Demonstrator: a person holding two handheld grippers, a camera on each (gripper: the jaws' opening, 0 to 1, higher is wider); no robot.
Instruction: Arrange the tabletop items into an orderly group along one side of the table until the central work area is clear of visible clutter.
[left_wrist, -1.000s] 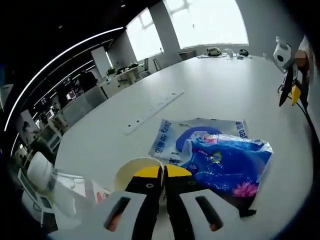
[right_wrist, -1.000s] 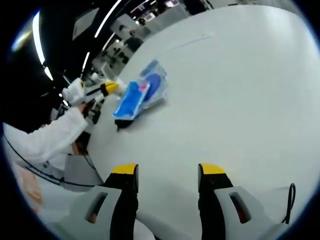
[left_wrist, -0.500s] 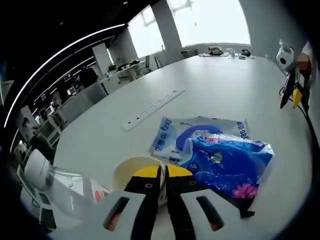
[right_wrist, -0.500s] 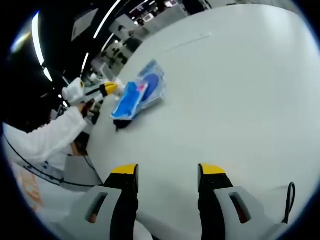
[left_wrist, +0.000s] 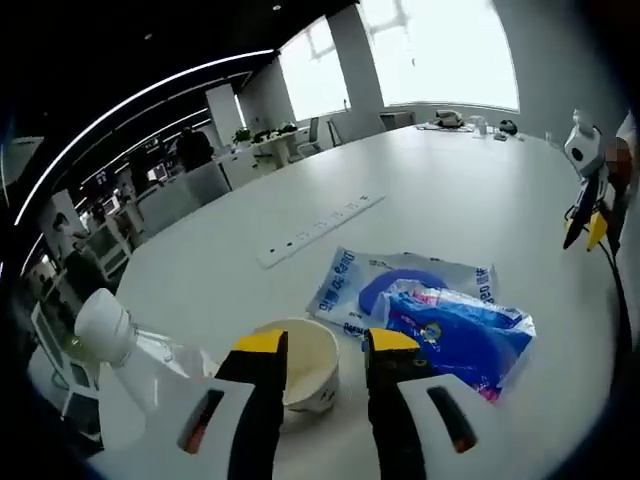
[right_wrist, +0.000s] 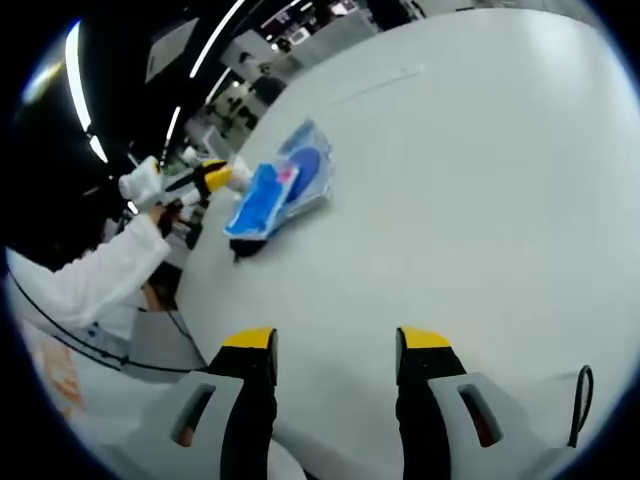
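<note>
Since a second ago, my left gripper (left_wrist: 325, 345) has let go of the bowl's rim: its jaws, then pressed together there, now stand spread, one over the bowl (left_wrist: 300, 367), one just right of it. I can't see anything in the bowl. It sits on the table (left_wrist: 470, 210) just left of the blue bags (left_wrist: 440, 320), with a bottle (left_wrist: 130, 345) near left and a power strip (left_wrist: 320, 228) farther off. My right gripper (right_wrist: 332, 342) stays spread above bare table, holding nothing.
</note>
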